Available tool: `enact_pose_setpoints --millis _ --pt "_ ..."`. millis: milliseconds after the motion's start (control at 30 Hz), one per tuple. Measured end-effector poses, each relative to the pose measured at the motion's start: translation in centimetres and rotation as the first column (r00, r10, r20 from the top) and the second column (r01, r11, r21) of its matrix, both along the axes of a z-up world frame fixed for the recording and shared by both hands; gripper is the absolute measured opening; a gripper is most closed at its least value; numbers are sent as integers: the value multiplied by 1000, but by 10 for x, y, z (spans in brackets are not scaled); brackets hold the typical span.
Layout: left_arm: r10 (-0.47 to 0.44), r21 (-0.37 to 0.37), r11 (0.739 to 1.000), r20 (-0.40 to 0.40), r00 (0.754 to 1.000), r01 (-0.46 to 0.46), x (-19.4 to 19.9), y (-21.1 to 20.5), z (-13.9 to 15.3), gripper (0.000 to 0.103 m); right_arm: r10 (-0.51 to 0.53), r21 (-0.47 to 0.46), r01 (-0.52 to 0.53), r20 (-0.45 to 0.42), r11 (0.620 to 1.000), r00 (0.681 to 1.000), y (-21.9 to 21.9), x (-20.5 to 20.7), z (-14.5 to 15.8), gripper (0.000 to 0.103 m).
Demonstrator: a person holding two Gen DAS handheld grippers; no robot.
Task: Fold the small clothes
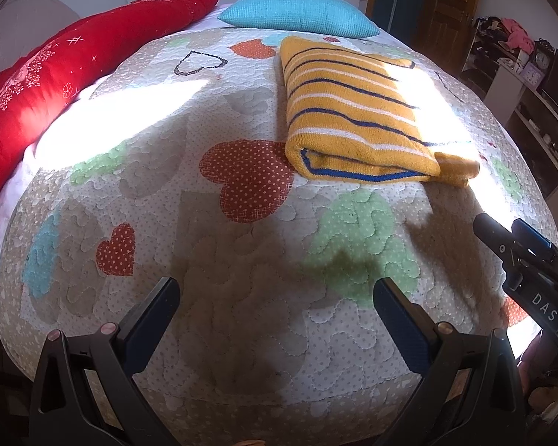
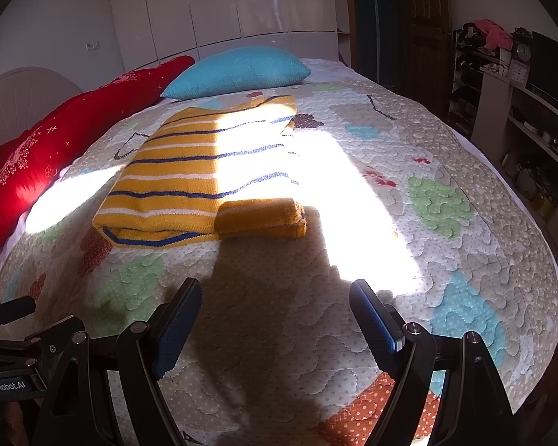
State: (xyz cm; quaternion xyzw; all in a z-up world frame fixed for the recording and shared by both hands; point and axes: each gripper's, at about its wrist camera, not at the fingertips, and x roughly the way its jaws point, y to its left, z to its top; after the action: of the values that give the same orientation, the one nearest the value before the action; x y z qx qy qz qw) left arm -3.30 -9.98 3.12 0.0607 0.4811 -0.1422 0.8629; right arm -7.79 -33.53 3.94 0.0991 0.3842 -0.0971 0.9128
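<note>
A yellow knitted sweater [image 1: 357, 119] with blue and white stripes lies folded into a flat rectangle on the quilted bedspread [image 1: 241, 316]. It also shows in the right wrist view [image 2: 189, 186], partly in bright sunlight. My left gripper [image 1: 275, 293] is open and empty, hovering over the quilt well short of the sweater. My right gripper [image 2: 275, 297] is open and empty, also short of the sweater's near edge. The right gripper's body shows at the right edge of the left wrist view [image 1: 520, 256].
A long red pillow [image 1: 55, 85] lies along the bed's left side and a turquoise cushion [image 1: 301, 13] at its far end. Cluttered shelves [image 2: 520, 130] stand to the right. A white wardrobe [image 2: 241, 3] and a dark wooden door [image 1: 450, 3] are behind.
</note>
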Motion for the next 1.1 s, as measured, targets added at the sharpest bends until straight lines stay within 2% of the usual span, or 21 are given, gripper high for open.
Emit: enact_pose_setpoints --millis 1100 --pt "-29 -4 1000 -69 997 29 1 -3 -16 103 6 5 -6 -7 1000 1000 5 3 -3 86"
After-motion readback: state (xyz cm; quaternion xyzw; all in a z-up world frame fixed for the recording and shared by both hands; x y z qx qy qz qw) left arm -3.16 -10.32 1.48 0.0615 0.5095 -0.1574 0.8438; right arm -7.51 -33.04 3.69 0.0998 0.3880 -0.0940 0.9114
